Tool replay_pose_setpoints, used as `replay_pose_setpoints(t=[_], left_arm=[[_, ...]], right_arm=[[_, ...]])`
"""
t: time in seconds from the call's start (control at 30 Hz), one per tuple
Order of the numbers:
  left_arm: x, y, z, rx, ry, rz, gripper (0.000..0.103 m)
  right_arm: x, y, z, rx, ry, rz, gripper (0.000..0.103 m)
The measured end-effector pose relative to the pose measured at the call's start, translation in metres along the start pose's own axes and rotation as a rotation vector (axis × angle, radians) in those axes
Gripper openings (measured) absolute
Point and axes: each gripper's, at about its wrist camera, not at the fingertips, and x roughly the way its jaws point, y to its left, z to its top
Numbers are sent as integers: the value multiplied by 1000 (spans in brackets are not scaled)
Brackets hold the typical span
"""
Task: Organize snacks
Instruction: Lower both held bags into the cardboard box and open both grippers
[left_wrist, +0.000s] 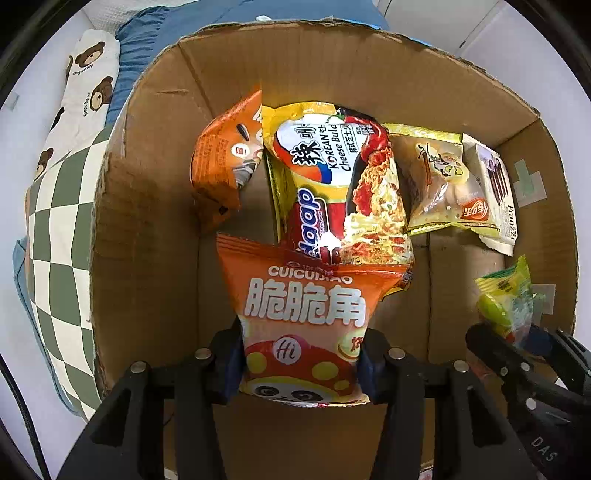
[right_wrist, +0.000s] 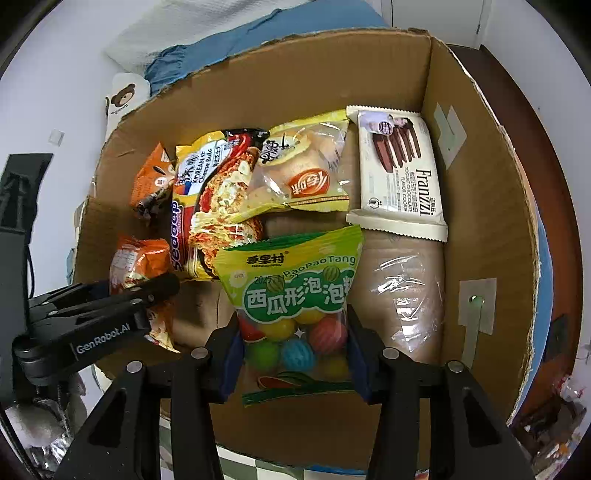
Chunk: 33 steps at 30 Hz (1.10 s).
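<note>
My left gripper (left_wrist: 301, 363) is shut on an orange snack bag (left_wrist: 303, 314) and holds it inside the cardboard box (left_wrist: 147, 229). My right gripper (right_wrist: 293, 354) is shut on a green bag of bubble gum balls (right_wrist: 295, 295), also held inside the box (right_wrist: 480, 206). The gum bag shows at the right in the left wrist view (left_wrist: 506, 295), and the orange bag at the left in the right wrist view (right_wrist: 142, 266). On the box floor lie a yellow noodle pack (left_wrist: 340, 184), an orange packet (left_wrist: 225, 162), a bread pack (right_wrist: 306, 173) and a white cookie pack (right_wrist: 399, 173).
The box stands on a bed with a green checked blanket (left_wrist: 62, 229), a bear-print pillow (left_wrist: 88, 85) and blue bedding (right_wrist: 229, 48). Bare cardboard floor with clear tape (right_wrist: 402, 295) lies at the front right of the box.
</note>
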Motion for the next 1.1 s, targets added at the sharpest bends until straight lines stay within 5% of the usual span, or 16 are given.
replay_pose_setpoints(t=[0.37,0.43,0.53,0.8,1.1], left_arm=[[-14,-2,-1,-19,-18,-8,52],[-15,2,0,-23,-34,-8,72],[-24,5,-2,-28,-63,3,81],[-51,10,-16,-46,-138,13,81],[-98,6,-51,-27,-312,29,81]], right_arm=[[-14,-1,2,3,-11,-29,77],[-15,-2,3,2,-14,-40,85],[-21,-4,1,0,-22,-55,92],[-45,-3,-8,-22,-79,-99,94],[-87,11,-33,-83,-227,-148,95]])
